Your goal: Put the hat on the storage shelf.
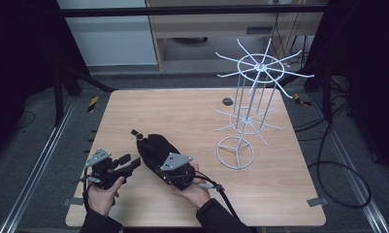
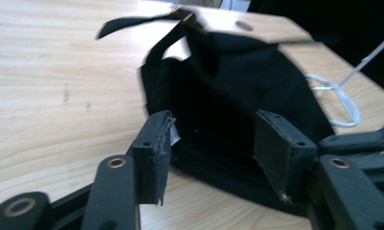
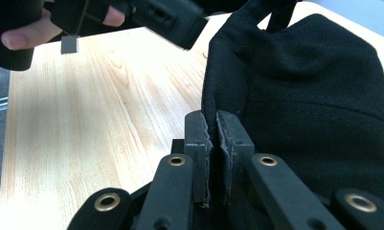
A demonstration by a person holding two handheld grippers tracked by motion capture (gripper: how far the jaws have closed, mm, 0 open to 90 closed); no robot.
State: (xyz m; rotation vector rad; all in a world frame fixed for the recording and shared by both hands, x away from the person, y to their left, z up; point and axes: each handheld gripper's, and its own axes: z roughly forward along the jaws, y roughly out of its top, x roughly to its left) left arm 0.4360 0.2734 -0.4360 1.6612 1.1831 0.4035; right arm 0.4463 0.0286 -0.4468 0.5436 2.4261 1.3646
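Note:
A black cloth cap (image 1: pixel 155 148) lies on the wooden table (image 1: pixel 182 107) near its front, a strap (image 1: pixel 135 133) trailing from its far end. My right gripper (image 1: pixel 164 167) is shut on the cap's edge; in the right gripper view the two pads (image 3: pixel 217 134) pinch the black fabric (image 3: pixel 314 86) between them. My left gripper (image 1: pixel 130 162) stands open just left of the cap. In the left gripper view its jaws (image 2: pixel 218 153) are spread wide with the cap (image 2: pixel 237 96) beyond them, and neither pad presses on it.
A white wire hanging rack (image 1: pixel 250 97) with spoked arms stands at the right of the table, its ring base (image 1: pixel 235 152) close to the cap. A small dark disc (image 1: pixel 227 101) lies near the back. Metal rails run along both table sides.

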